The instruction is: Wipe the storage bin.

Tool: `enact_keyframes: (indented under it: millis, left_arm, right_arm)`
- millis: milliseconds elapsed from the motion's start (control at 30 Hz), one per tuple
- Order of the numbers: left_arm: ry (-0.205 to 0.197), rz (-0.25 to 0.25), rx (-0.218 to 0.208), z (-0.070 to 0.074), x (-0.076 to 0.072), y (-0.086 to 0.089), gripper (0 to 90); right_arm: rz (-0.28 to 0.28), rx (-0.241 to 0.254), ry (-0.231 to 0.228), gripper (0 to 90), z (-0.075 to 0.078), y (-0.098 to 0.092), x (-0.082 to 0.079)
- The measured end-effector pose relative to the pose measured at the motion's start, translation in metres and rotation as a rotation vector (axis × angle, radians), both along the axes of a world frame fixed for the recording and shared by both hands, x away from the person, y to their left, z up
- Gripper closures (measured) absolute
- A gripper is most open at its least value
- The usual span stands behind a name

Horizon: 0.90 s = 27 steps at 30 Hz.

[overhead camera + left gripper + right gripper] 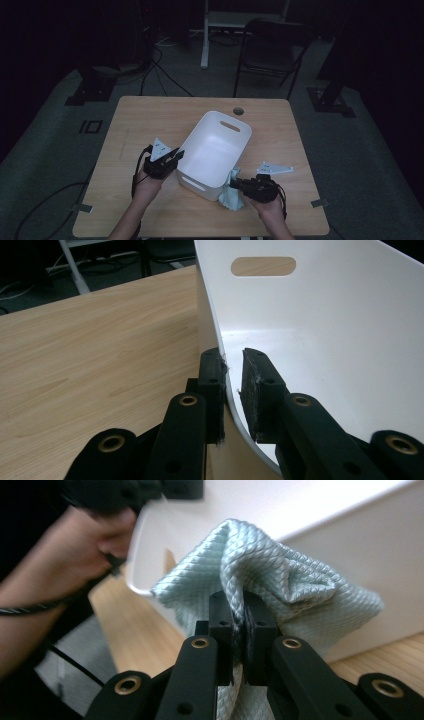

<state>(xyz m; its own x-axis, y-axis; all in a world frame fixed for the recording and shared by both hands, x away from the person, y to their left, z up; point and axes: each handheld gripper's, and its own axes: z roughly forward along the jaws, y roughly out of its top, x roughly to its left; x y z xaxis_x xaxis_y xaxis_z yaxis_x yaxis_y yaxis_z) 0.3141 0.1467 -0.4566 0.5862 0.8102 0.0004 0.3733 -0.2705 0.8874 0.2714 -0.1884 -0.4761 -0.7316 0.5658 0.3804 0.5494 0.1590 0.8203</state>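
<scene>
Pinching pale cloth [260, 575] between right gripper [239, 611] jaws, beside white bin [215, 150]

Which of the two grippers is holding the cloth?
The right gripper: its fingers pinch the pale blue cloth beside the white bin. The left gripper straddles the bin's wall.

I can read no text, label, brand, number or sign anywhere in my feeds. The white plastic tub [215, 150] with its slotted handles carries no print on the walls I see, inside or out. The pale wooden tabletop [150, 120] around the tub is plain. The light blue quilted cloth [280, 575] against the tub's outer wall shows only its woven diamond pattern. The dim room behind the tub is too dark to make out any lettering.
</scene>
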Motion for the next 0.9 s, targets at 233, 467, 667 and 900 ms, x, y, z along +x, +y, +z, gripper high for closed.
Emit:
enact_keyframes:
  millis: [233,467,667,900]
  left_arm:
    - [0.001,-0.015,0.007,0.0,0.001,0.0,80.2]
    - [0.001,-0.012,0.008,0.0,0.0,0.0,79.9]
    - [0.01,-0.014,-0.003,0.001,0.001,0.002,79.8]
    - [0.018,0.032,-0.009,0.0,0.001,0.0,81.5]
  right_arm:
    - [-0.019,-0.028,0.039,85.3,-0.017,0.0,0.008]
    - [-0.057,-0.057,0.099,85.3,-0.039,-0.002,0.02]
    - [-0.085,-0.105,0.153,85.3,-0.058,-0.003,0.032]
    - [-0.073,-0.128,0.158,85.3,-0.054,-0.001,0.029]
